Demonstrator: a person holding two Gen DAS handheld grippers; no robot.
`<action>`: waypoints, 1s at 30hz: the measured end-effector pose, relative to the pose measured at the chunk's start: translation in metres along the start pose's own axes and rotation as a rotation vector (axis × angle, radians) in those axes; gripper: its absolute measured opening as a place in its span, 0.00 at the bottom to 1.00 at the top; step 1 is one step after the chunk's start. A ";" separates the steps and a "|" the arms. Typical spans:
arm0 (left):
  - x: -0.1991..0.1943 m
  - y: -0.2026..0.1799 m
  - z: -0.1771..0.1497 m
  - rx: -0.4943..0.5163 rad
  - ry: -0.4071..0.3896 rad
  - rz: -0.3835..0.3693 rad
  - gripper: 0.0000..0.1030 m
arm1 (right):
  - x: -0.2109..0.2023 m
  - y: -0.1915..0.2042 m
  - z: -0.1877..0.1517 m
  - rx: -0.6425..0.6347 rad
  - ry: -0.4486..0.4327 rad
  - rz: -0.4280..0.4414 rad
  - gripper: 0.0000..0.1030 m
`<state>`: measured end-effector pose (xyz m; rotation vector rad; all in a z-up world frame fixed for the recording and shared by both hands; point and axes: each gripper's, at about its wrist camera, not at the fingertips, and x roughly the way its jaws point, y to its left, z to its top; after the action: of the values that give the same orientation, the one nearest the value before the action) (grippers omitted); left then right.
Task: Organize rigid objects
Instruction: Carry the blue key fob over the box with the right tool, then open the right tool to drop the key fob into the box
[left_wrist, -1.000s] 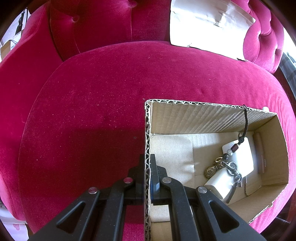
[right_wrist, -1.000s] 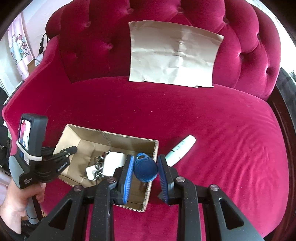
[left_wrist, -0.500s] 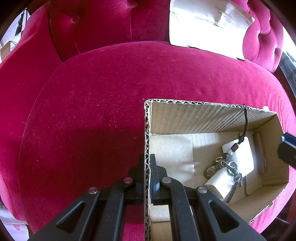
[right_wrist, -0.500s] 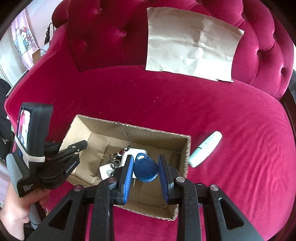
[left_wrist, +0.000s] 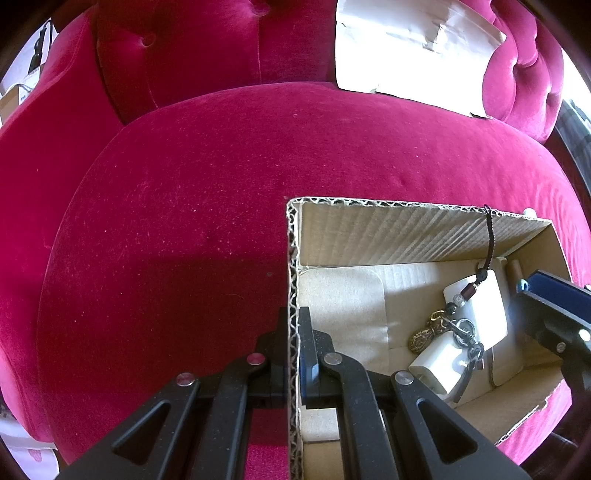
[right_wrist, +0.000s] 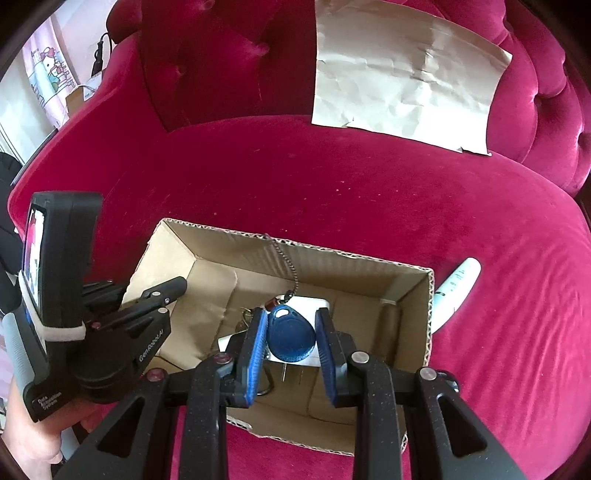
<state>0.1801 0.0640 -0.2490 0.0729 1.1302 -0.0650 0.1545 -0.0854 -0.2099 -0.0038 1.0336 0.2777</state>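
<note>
An open cardboard box (right_wrist: 354, 258) sits on a red velvet seat. My left gripper (left_wrist: 294, 332) is shut on the box's left wall (left_wrist: 293, 280). My right gripper (right_wrist: 290, 332) is shut on a blue teardrop key fob (right_wrist: 290, 338) and holds it over the inside of the box; it enters the left wrist view (left_wrist: 554, 314) from the right. In the box lie a white charger (left_wrist: 439, 363), a white flat block (left_wrist: 480, 310) and a keychain with beads and a cord (left_wrist: 456, 321).
A white tube (right_wrist: 456, 288) lies on the seat just right of the box. A crumpled brown paper sheet (right_wrist: 402, 74) leans on the tufted backrest. The left arm's handle and screen (right_wrist: 48, 295) are at the box's left end.
My right gripper has carried the blue fob leftward from the box's right rim to over its inside and now shows in the left wrist view. The left gripper and box have not moved.
</note>
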 end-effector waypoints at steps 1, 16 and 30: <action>0.000 0.000 0.000 0.000 0.000 0.001 0.03 | 0.001 0.001 0.000 0.000 0.001 0.003 0.27; -0.001 -0.003 0.000 0.003 -0.002 0.004 0.03 | 0.004 0.004 0.000 -0.011 -0.010 0.012 0.58; 0.000 -0.004 -0.001 0.004 -0.003 0.006 0.03 | -0.006 -0.001 0.003 -0.030 -0.059 -0.029 1.00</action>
<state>0.1790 0.0606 -0.2493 0.0799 1.1273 -0.0626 0.1539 -0.0873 -0.2032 -0.0376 0.9704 0.2655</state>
